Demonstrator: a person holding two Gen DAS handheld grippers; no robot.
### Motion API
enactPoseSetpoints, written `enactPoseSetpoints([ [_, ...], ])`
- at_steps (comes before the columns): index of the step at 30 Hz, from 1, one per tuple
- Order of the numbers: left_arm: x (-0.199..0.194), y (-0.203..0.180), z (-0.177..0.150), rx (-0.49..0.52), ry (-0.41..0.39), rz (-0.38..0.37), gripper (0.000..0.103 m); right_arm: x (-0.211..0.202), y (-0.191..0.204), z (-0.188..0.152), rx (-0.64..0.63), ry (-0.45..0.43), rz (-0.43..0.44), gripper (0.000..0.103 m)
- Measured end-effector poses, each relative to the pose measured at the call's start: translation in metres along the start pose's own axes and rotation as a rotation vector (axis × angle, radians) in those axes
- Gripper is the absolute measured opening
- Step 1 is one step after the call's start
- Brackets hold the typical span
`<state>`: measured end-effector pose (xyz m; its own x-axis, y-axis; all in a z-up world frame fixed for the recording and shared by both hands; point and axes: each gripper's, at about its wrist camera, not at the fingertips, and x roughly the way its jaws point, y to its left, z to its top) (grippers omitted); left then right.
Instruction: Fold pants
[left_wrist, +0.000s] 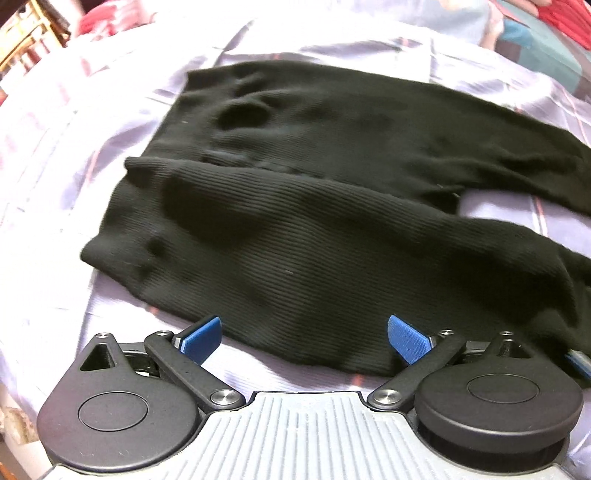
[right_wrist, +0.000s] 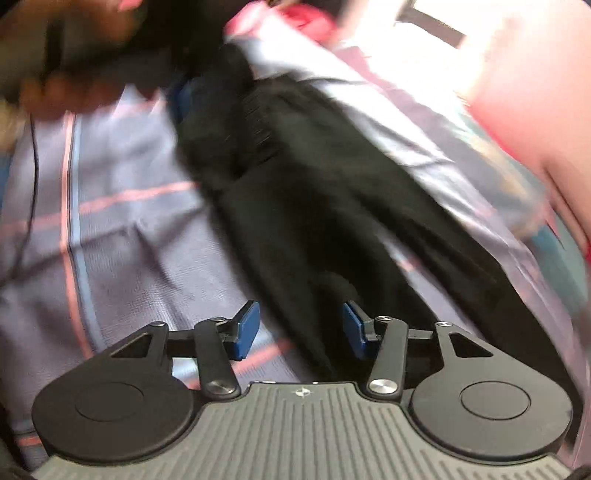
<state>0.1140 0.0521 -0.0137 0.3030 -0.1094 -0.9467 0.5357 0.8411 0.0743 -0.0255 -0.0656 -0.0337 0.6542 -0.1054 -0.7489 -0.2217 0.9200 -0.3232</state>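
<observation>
**A:** Status on the black ribbed-knit pants (left_wrist: 295, 229)?

**B:** Lying on the pale lilac bedsheet with thin pink and blue stripes (left_wrist: 55, 166). Two legs side by side, running off toward the right edge of the left wrist view; the waist end is at the left. The fabric is rumpled, with a few dents near the waist.

**A:** Left gripper (left_wrist: 304, 338)?

**B:** Blue-padded fingers (left_wrist: 408, 341) spread wide, nothing between them touching the pads. It hangs over the near edge of the near leg, pointing steeply down.

**A:** Right gripper (right_wrist: 300, 330)?

**B:** Its view is heavily motion-blurred. The fingers (right_wrist: 246, 328) are partly apart. A leg of the pants runs down between them, dark cloth against the right-hand pad. I cannot tell whether the pads actually press on it.

**A:** Anything else?

**B:** A person's hand (right_wrist: 66, 59) at the top left of the right wrist view, blurred. Red fabric (left_wrist: 565, 18) beyond the sheet.
</observation>
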Motion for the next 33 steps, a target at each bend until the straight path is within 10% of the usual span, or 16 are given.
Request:
enactPoseSetpoints([
  [4, 0.002, 0.021, -0.002, -0.033, -0.006, 0.024, 0.103, 0.013, -0.031, 0.008, 0.245, 0.062, 0.066, 0.005],
  [8, 0.004, 0.048, -0.007, -0.089, 0.004, 0.033, 0.103, -0.031, 0.013, -0.004, 0.071, 0.071, 0.243, 0.005],
  [12, 0.003, 0.077, -0.010, -0.156, 0.006, 0.045, 0.103, -0.043, 0.017, 0.014, -0.005, -0.062, 0.137, 0.011],
  [15, -0.004, 0.098, -0.009, -0.197, -0.011, 0.061, 0.103, -0.021, 0.024, 0.047, -0.045, -0.121, 0.189, 0.040],
  [27, -0.036, 0.177, -0.007, -0.367, -0.085, 0.120, 0.103, 0.099, 0.046, 0.144, -0.059, -0.170, 0.346, 0.040],
  [29, -0.038, 0.188, -0.013, -0.396, -0.086, 0.131, 0.103, 0.115, 0.028, 0.155, 0.078, -0.120, 0.396, 0.010],
  [33, -0.044, 0.202, -0.021, -0.447, -0.080, 0.149, 0.103, 0.086, 0.069, 0.171, -0.010, -0.179, 0.528, 0.008],
])
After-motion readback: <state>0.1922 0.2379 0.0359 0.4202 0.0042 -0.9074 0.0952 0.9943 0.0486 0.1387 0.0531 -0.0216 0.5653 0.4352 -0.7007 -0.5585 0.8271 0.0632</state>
